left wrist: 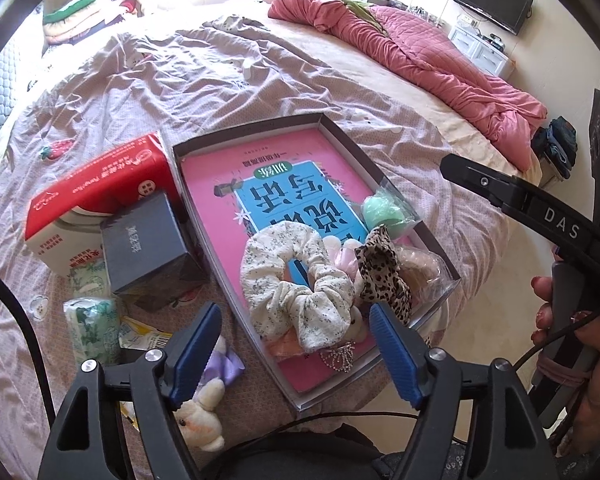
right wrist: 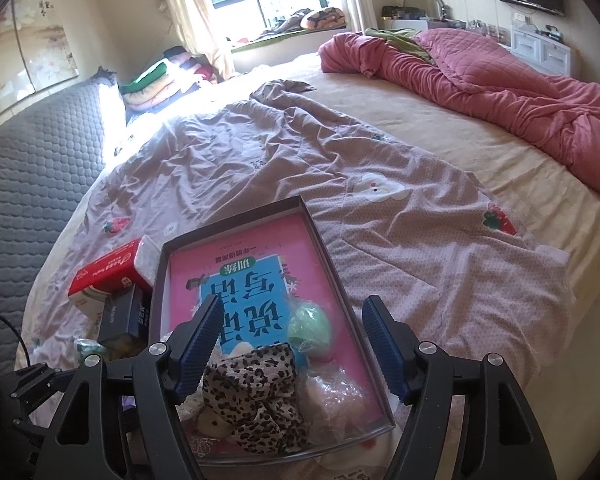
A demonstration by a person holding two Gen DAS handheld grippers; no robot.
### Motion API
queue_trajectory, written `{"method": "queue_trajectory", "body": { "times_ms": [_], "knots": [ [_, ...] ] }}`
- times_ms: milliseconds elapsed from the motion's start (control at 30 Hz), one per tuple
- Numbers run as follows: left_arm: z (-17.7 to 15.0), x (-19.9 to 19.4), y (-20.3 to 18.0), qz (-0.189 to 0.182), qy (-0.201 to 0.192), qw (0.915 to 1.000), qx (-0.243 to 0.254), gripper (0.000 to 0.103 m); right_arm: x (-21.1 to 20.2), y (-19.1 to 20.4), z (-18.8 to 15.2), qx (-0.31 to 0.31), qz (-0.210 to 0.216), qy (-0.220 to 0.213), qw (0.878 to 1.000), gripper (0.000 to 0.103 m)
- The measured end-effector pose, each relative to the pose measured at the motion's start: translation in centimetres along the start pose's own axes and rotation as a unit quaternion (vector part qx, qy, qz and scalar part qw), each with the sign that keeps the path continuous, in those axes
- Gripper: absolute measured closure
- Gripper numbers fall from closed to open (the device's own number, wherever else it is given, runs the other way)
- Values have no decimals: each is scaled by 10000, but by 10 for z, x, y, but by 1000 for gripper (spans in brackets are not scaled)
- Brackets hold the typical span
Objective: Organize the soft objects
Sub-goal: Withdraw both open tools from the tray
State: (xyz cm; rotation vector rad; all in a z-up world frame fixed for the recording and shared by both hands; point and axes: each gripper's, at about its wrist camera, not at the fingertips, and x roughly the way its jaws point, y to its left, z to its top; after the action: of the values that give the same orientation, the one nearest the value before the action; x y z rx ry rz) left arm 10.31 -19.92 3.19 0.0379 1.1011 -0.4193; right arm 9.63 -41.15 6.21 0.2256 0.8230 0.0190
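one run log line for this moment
left gripper: open, empty | right gripper: open, empty | floral scrunchie, leopard scrunchie: in box

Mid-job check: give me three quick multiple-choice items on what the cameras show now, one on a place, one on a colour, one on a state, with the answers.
1. Where does the floral scrunchie lie?
A. inside the shallow box
B. on the pink quilt
C. on the red tissue pack

2. What colour is the round item in clear wrap beside the leopard-print scrunchie?
A. orange
B. pale green
C. black

3. How does the left gripper stand?
A. shut on the floral scrunchie
B. shut on the plush bunny
C. open, holding nothing

Answers:
1 A, it rests on the pink book inside the box walls.
2 B, the wrapped ball is mint green in both views.
3 C, both blue pads stand apart, clear of the scrunchie.
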Motion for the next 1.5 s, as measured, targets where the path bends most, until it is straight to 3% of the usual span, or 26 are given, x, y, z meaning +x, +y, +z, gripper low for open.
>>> {"method": "queue_trajectory", "body": {
  "times_ms": [700,1500],
  "knots": [
    [-4,-50,17,265,-549,9979,-214,23,-47,24,13,-231,-72,-548,9982,29],
    [-22,-88,52,415,-770,9944,-587,23,-78,71,12,-614,129,-826,9946,29]
  ]
}}
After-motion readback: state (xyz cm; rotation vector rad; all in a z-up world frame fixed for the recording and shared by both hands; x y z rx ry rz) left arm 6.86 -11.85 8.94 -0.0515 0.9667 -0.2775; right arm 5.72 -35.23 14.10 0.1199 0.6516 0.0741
